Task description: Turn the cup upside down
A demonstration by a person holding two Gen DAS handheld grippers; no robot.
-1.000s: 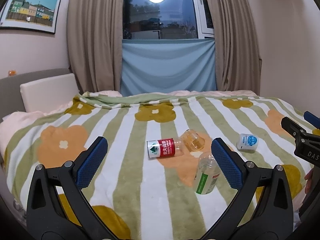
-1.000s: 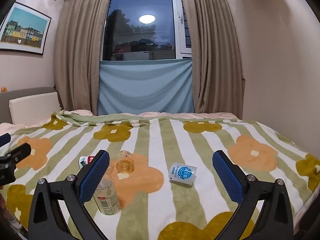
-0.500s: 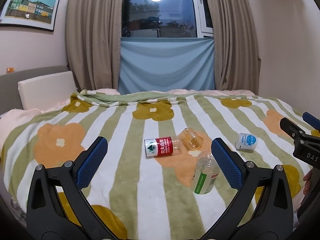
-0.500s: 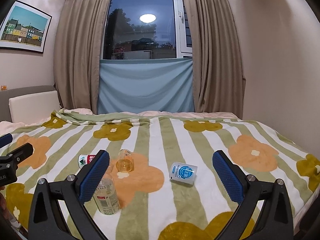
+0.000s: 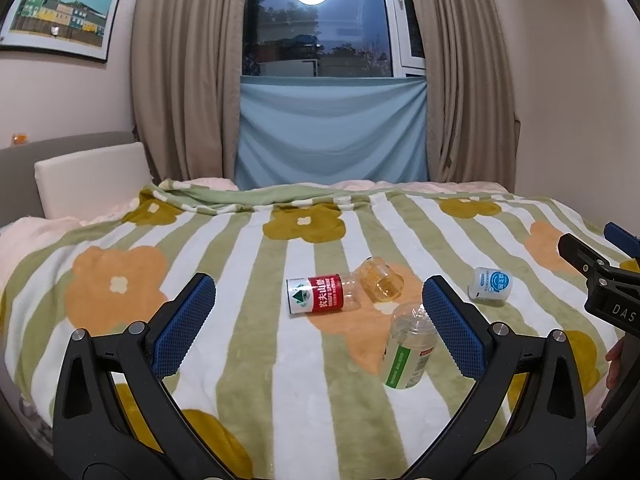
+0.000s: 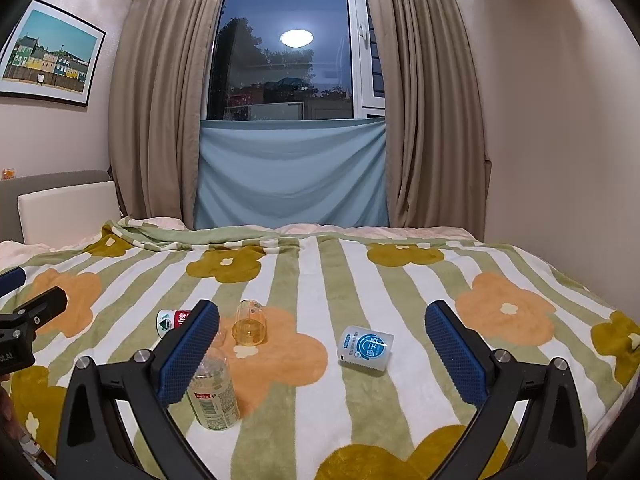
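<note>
A small clear amber cup lies on its side on the flowered blanket, beside a red-labelled bottle; it also shows in the right wrist view. My left gripper is open and empty, held above the near part of the bed, short of the cup. My right gripper is open and empty, with the cup ahead to its left. The right gripper also shows at the right edge of the left wrist view.
A red-labelled bottle lies on its side left of the cup. A green-labelled clear bottle lies nearer. A white container with a blue logo lies to the right. A headboard cushion is at left and curtains behind.
Both views have shifted slightly; the objects sit a little lower and farther in the left wrist view. Nothing on the bed has moved and both grippers stay open.
</note>
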